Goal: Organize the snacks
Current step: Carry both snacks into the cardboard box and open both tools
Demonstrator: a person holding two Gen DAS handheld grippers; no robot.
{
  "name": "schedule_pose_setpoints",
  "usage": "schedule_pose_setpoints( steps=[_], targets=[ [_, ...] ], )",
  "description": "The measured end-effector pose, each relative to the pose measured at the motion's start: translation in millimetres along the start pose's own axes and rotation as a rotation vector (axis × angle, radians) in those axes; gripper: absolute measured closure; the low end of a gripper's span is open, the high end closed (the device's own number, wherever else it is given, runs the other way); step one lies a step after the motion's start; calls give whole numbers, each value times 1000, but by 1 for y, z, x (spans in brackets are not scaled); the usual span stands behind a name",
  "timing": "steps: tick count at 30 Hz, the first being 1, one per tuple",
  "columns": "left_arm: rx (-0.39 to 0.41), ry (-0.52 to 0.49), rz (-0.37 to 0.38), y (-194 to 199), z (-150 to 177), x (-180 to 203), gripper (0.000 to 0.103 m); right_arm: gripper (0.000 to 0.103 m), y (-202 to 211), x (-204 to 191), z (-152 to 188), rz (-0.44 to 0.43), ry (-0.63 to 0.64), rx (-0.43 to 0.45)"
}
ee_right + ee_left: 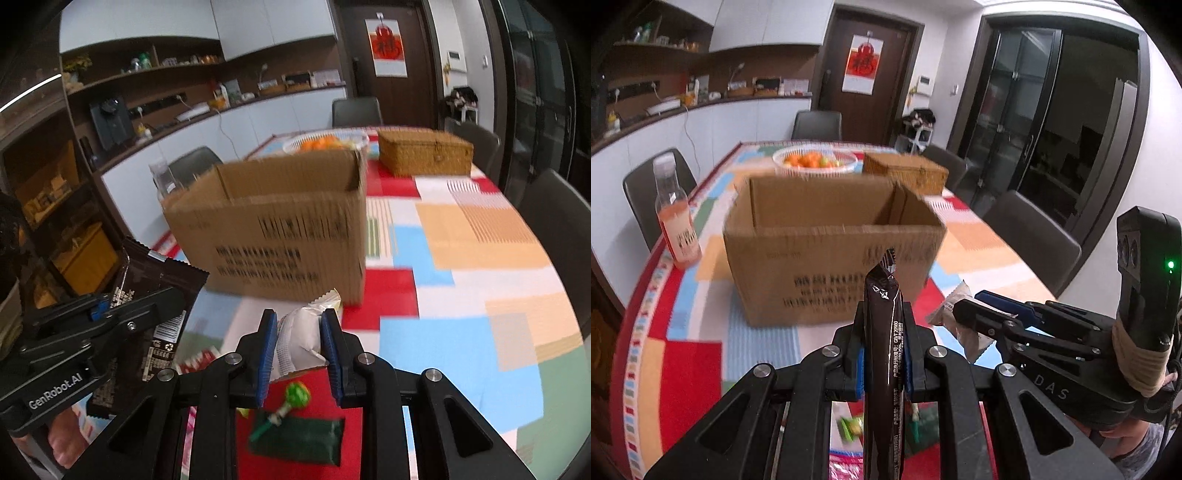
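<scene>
So the cardboard box sits at 12 o'clock; left gripper clamps an upright dark snack pack, right gripper pinches a white snack packet.

R gripper clamps white snack pack, just short of cardboard box. L gripper left of box, grips dark wrapper. Green lollipop nearer than box, under R gripper.

Dark door, maybe glass sliders.
</scene>
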State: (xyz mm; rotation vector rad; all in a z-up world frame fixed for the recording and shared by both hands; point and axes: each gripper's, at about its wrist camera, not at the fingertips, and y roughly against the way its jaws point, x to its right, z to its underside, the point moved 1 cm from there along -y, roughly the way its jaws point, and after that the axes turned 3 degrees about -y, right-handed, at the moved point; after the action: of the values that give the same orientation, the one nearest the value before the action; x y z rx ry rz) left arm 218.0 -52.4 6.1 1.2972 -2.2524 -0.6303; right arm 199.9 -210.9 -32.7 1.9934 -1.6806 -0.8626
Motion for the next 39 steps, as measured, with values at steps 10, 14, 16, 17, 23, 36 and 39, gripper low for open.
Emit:
schedule_pose_setpoints(
  steps=[10,14,16,17,23,36,39],
  targets=[
    [97,-30,-31,11,-47,-12,87,77,7,-18,-47,-18,36,112],
    [122,-36,-51,11,-63,-17,87,77,5,-20,-65,-24,38,142],
    [131,-44,-58,9,-71,-19,87,77,1,-20,-74,-27,36,152],
    [134,-47,-63,8,-75,-21,87,77,1,-21,-78,-28,36,158],
    [139,-68,-89,-8,-95,-31,87,77,-7,-25,-102,-22,57,190],
    [67,-88,-148,-70,-131,-62,85,77,-47,-30,-142,-10,68,167],
    [73,-83,-213,-71,-133,-66,71,71,-58,-29,-148,10,68,155]
  ],
)
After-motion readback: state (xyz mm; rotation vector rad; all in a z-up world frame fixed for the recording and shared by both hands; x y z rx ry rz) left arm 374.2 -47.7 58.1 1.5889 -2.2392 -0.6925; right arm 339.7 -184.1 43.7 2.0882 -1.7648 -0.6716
